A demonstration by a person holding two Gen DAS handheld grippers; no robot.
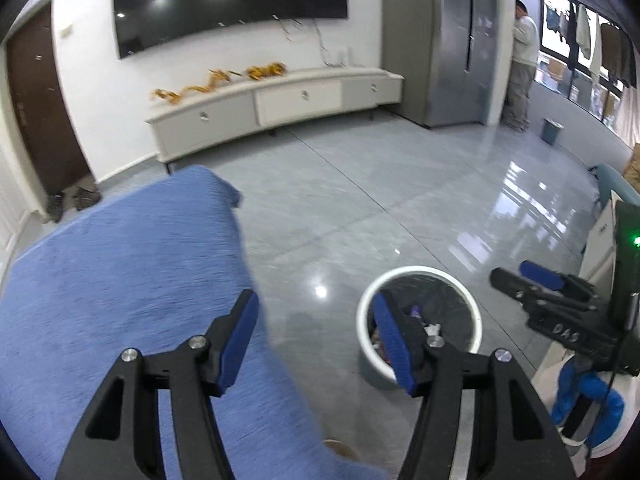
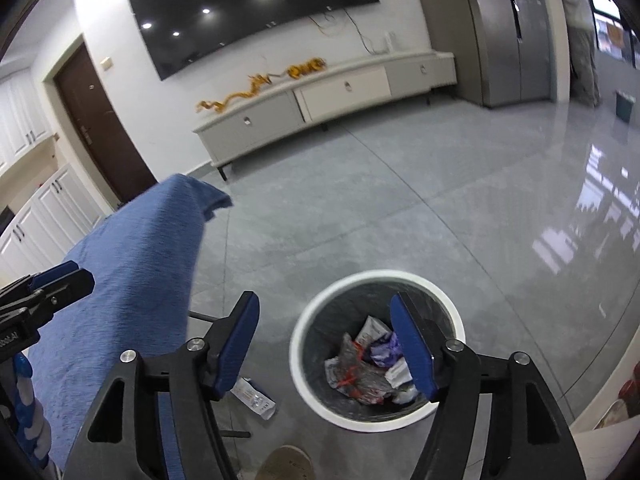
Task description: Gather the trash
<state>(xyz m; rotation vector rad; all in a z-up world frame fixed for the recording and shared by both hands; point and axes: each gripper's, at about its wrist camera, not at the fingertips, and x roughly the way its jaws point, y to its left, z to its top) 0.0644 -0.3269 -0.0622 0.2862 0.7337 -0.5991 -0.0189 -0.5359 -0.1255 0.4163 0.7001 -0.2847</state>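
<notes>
A white round trash bin [image 2: 376, 280] with a dark liner stands on the grey floor and holds several crumpled wrappers [image 2: 360, 364]. It also shows in the left wrist view [image 1: 420, 274]. My right gripper [image 2: 326, 344] is open and empty, just above the bin's near left side. A white wrapper [image 2: 256, 398] lies on the floor left of the bin, under the right gripper's left finger. My left gripper [image 1: 316, 340] is open and empty, between the blue-covered table [image 1: 120, 272] and the bin. The right gripper shows in the left wrist view [image 1: 532, 280], and the left one in the right wrist view [image 2: 60, 280].
The blue cloth table [image 2: 136, 264] fills the left side. A white TV cabinet [image 1: 280, 100] runs along the far wall under a wall screen. A person [image 1: 522, 64] stands at the far right near a small blue bin [image 1: 552, 130]. A shoe tip [image 2: 286, 462] is at the bottom.
</notes>
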